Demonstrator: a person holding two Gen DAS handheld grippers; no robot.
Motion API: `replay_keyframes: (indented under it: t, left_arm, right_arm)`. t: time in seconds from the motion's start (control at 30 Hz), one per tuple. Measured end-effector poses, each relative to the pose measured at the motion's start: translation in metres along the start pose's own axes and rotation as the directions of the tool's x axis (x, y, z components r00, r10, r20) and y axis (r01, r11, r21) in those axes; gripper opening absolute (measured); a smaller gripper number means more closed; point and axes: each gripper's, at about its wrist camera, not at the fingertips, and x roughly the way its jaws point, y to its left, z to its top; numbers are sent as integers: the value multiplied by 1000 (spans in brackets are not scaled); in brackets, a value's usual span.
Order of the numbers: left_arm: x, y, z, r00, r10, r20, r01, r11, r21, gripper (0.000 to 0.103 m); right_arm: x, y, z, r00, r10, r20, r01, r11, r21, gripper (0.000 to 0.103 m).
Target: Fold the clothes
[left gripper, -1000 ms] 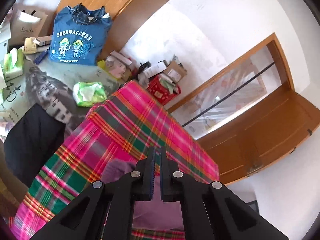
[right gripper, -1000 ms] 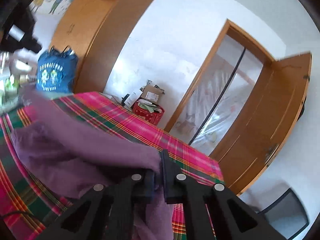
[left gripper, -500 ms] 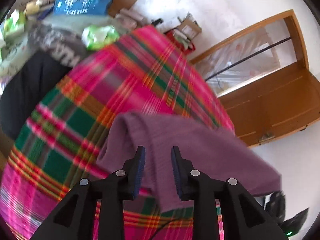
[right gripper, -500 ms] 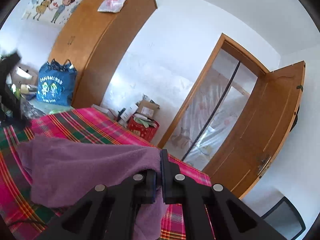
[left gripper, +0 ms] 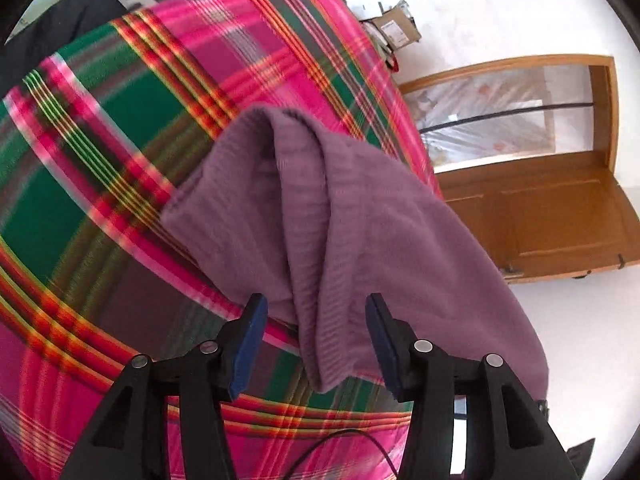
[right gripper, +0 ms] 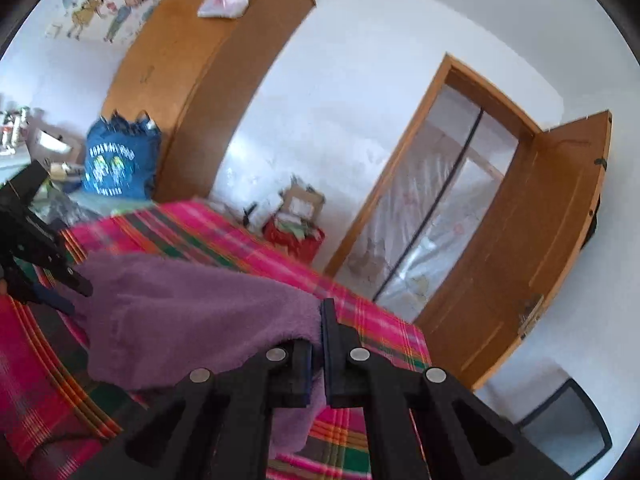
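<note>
Right claw [right gripper: 316, 344] clamped narrow on an edge of the purple sweater [right gripper: 192, 320], cloth pinched between the pads. Left claw [left gripper: 316, 344] spread wide, nothing gripped, a hanging fold of the sweater [left gripper: 320, 220] between its fingers. Sweater draped over the pink-green plaid cloth [left gripper: 120, 120] on the bed. Blue bag [right gripper: 116, 164] by the wardrobe [right gripper: 208, 72]; open wooden door [right gripper: 532, 240] beyond.

The left wrist view is taken from close above the plaid cloth [left gripper: 120, 128], tilted steeply down, with the purple garment [left gripper: 340, 208] just ahead of the left tool [left gripper: 316, 344]. The right wrist view is held lower and more level, toward the wardrobe [right gripper: 208, 80] and wooden door [right gripper: 552, 248]. Both views share garment, cloth and door; the cloth's support, perhaps a bed, cannot be identified.
</note>
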Motion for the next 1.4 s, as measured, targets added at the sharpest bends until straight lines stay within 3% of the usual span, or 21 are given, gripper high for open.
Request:
replay_keyframes:
  t: [0.17,0.33,0.6,0.7,0.73,0.8,1.1,1.27,1.4]
  left_arm:
    - [11,-2,-10,1000,-8,0,8,1000,-8,58]
    - [22,-16,-16,1000,18,-6,-18,998,56,59]
    - [37,-32,-21,999,34,-39,-31,998,59,58]
    - [42,-32,-19,996,62,-67,-58,996,66,23]
    - [42,-30,-18,995,67,-69,-63,996,59,17]
    - [38,-27,-17,996,48,-71,-45,998,41,14]
    - [-28,-40,-7,997,-50,63,46,997,68,9]
    - [-82,-48,6,979,-108,173,93,991,92,8]
    - [-113,-37,9,965,-111,236,92,992,89,6]
  right_arm:
    - [21,-3,-22,996,-12,-91,14,1000,19,4]
    - [32,-9,-36,991,-26,-127,31,999,34,4]
    - [44,-18,-53,985,1,-171,15,996,89,4]
    - [39,-24,-52,988,5,-156,10,995,97,4]
    - [37,-26,-51,989,7,-151,8,995,99,4]
    - [33,-29,-50,990,15,-139,0,995,103,4]
    - [-9,-25,-28,998,26,-49,-23,997,72,4]
    - [-34,-18,-11,999,53,10,-53,998,42,4]
    - [-58,-3,0,991,118,55,-119,993,17,4]
